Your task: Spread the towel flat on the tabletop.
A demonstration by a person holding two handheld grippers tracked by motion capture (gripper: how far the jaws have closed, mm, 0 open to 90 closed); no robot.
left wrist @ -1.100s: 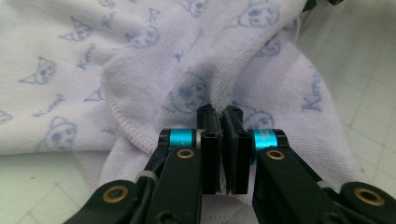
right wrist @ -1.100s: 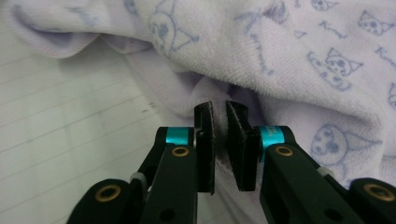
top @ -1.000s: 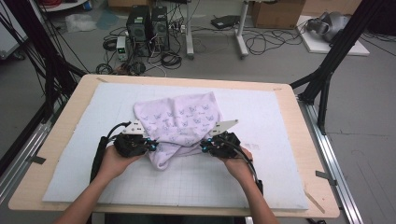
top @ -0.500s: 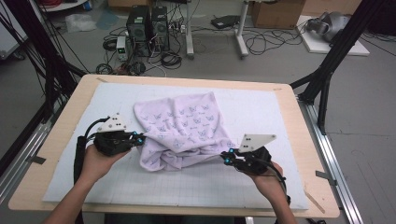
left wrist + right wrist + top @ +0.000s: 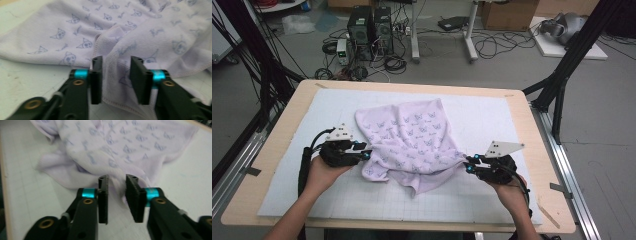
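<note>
The lilac cat-print towel (image 5: 412, 142) is soft, light and floppy; its hemmed edges lie between both grippers' (image 5: 116, 80) (image 5: 117, 198) just-opening jaws, loose now — regrip those hems.

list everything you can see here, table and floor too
towel: one, pale lilac with small blue cat prints, crumpled mid-mat, stretched between both grippers
mat: one, white with a faint grid, covering the tabletop
table: one, light wood, centre of the high view
computer towers: two, black, on the floor beyond the table
cables: many, black, loose on the floor
cardboard box: one, brown, far floor
left gripper: one, black with blue accents, at the towel's left edge, jaws just opening, cloth between them
right gripper: one, black, at the towel's right corner, jaws just opening, cloth between them
hands: two, on the grippers
</note>
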